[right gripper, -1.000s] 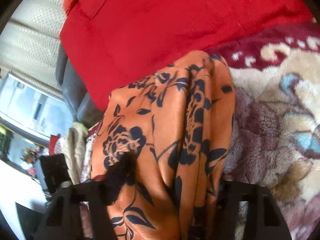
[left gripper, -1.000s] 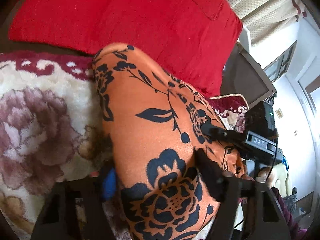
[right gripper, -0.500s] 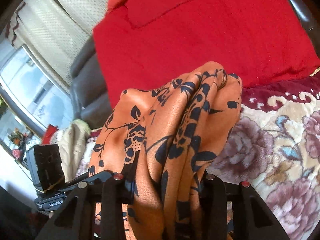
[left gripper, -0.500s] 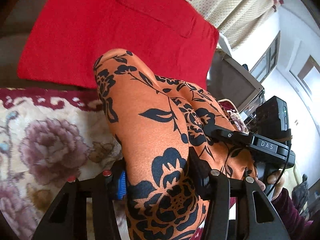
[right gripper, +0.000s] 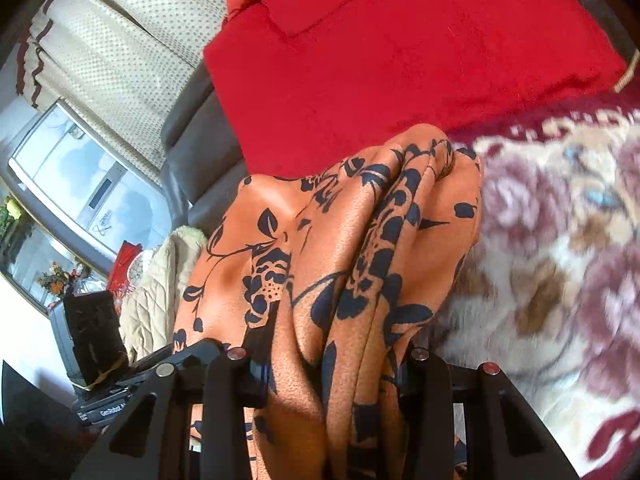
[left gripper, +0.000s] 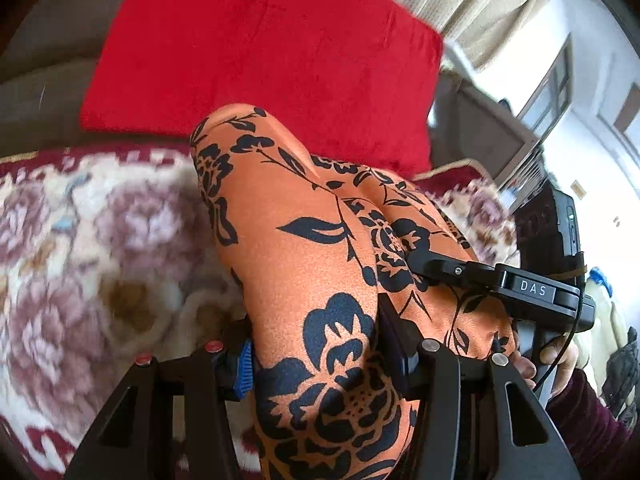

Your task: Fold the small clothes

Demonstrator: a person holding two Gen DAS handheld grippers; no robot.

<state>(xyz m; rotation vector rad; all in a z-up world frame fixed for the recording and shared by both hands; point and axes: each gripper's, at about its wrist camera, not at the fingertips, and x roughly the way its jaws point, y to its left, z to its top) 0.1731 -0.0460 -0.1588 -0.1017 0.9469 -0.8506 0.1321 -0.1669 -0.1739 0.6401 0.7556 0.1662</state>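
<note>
An orange garment with a black flower print (left gripper: 304,240) hangs bunched between both grippers, raised above the flowered blanket (left gripper: 92,264). My left gripper (left gripper: 320,356) is shut on one gathered end, its blue pad (left gripper: 245,368) pressed into the cloth. In the same view the right gripper's finger (left gripper: 436,265) lies against the fabric on the right. In the right wrist view the garment (right gripper: 352,248) falls in several folds, and my right gripper (right gripper: 328,364) is shut on them. The left gripper's body (right gripper: 108,396) shows at lower left.
A red cushion (left gripper: 260,60) leans on the grey sofa back (right gripper: 192,152) just behind the garment. Cream curtains (right gripper: 120,52) and a window (right gripper: 80,188) are off to the side. A hand in a dark red sleeve (left gripper: 576,408) holds the right gripper's handle.
Both grippers' jaws have narrowed onto the garment and lifted it off the blanket. The cloth now hangs more gathered, and more of the red cushion and window shows.
</note>
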